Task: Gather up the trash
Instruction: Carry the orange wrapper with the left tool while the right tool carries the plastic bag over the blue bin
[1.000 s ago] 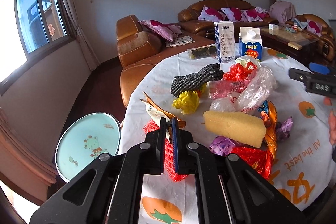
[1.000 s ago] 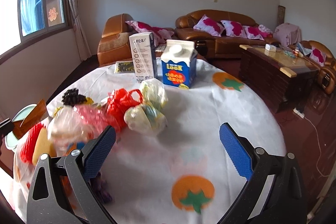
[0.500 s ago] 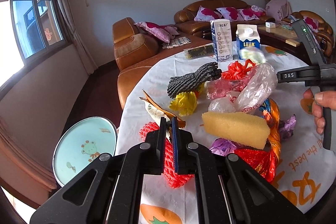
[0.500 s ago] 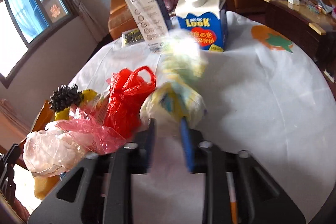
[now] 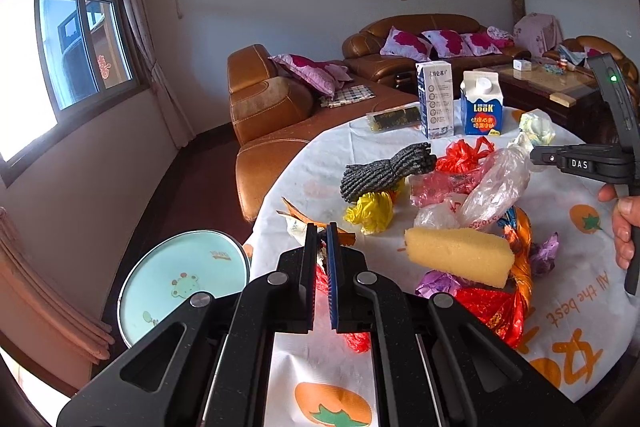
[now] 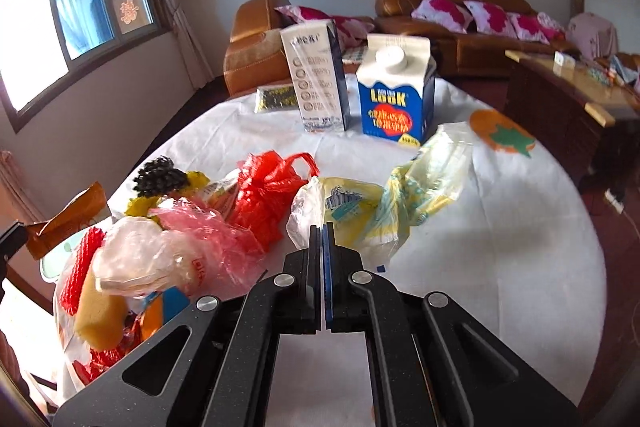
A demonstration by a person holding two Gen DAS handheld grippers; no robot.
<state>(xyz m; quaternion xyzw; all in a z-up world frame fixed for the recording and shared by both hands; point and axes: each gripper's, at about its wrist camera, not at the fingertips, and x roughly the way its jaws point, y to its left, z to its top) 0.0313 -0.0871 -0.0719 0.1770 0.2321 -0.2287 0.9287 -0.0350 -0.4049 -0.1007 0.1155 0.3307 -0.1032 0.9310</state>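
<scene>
Trash is heaped on the round table (image 6: 500, 247): a yellow sponge (image 5: 460, 255), a red plastic bag (image 6: 268, 191), a dark knitted bundle (image 5: 388, 171), clear and pink bags (image 6: 192, 243) and foil wrappers (image 5: 516, 267). My right gripper (image 6: 322, 227) is shut on the near edge of a yellow-and-white plastic bag (image 6: 360, 207). The left wrist view shows the same gripper (image 5: 534, 155) from the side, with a hand (image 5: 624, 227) on its grip. My left gripper (image 5: 320, 231) is shut at the heap's near edge. A red foam net (image 5: 358, 337) shows in its slit; whether it is pinched I cannot tell.
A blue "LOOK" carton (image 6: 394, 99), a tall white carton (image 6: 320, 79) and a dark flat packet (image 6: 276, 99) stand at the table's far side. A round turquoise tray (image 5: 184, 287) sits below the table's left edge. Brown sofas (image 5: 272, 99) and a coffee table (image 6: 580, 95) lie beyond.
My right gripper went from wide open over bare cloth to shut on the yellow-and-white bag, after moving in toward the heap. The left gripper stayed shut and hardly moved.
</scene>
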